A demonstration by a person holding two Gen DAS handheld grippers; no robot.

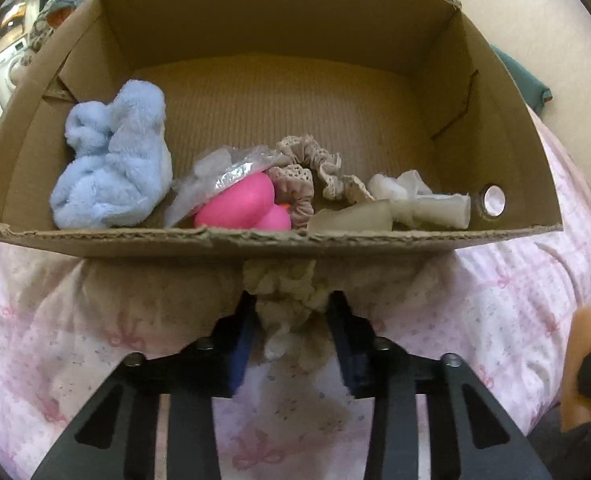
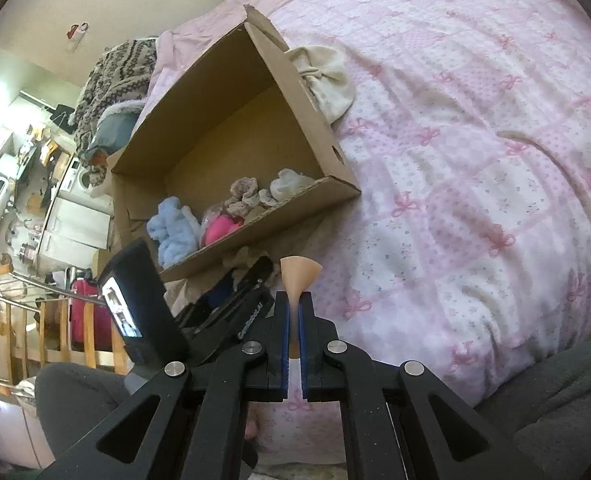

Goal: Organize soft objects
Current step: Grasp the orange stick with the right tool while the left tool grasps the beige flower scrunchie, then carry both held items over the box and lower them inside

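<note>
An open cardboard box stands on the bed. It holds a light blue plush, a pink rubber duck half in a clear bag, beige scrunchies and pale translucent pieces. Just in front of the box's near wall, my left gripper is shut on a crumpled cream scrunchie that fills the gap between its fingers. My right gripper is shut on a thin peach soft piece that flares out above the fingertips. It hovers beside the left gripper, near the box.
A pink bow-patterned quilt covers the bed. A cream drawstring pouch lies against the box's far side, and a patterned knit blanket is heaped beyond it. A teal cloth lies to the box's right. A grey-clad leg is at lower left.
</note>
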